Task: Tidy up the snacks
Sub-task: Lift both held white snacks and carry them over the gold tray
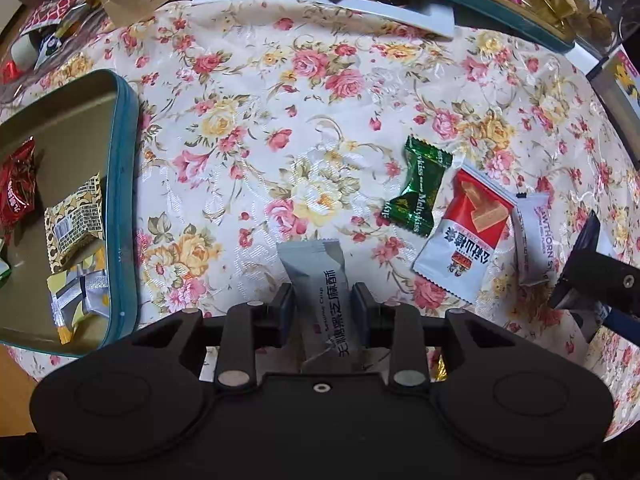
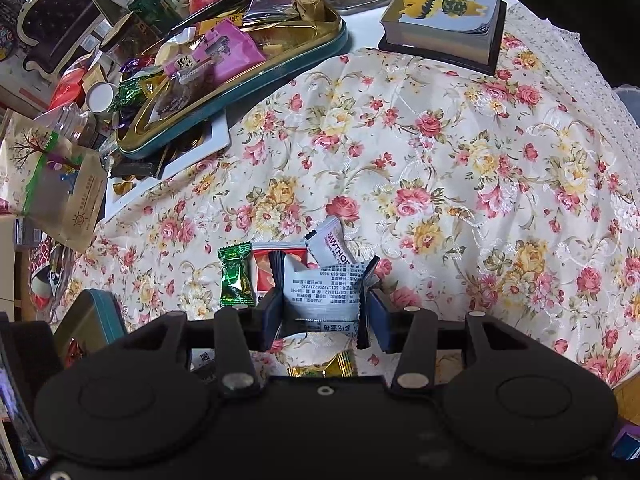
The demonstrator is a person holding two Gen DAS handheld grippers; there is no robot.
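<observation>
My left gripper (image 1: 322,308) is shut on a grey sesame crisp packet (image 1: 320,276), above the floral tablecloth. To its left stands an open teal tin (image 1: 126,184) with several wrapped snacks inside. A green candy (image 1: 418,190), a red-and-white snack packet (image 1: 464,236) and a white hawthorn packet (image 1: 534,236) lie on the cloth to the right. My right gripper (image 2: 324,306) is shut on a white packet with black edges (image 2: 324,296), just in front of the green candy (image 2: 236,276), the red packet (image 2: 264,272) and the hawthorn packet (image 2: 334,240). The right gripper also shows in the left wrist view (image 1: 580,264).
A large teal tray (image 2: 240,84) piled with snacks sits on a white board (image 2: 212,140) at the back left. A thick book (image 2: 444,16) lies at the back. Paper bags (image 2: 56,188) and jars crowd the left side. A gold wrapper (image 2: 324,366) lies under my right gripper.
</observation>
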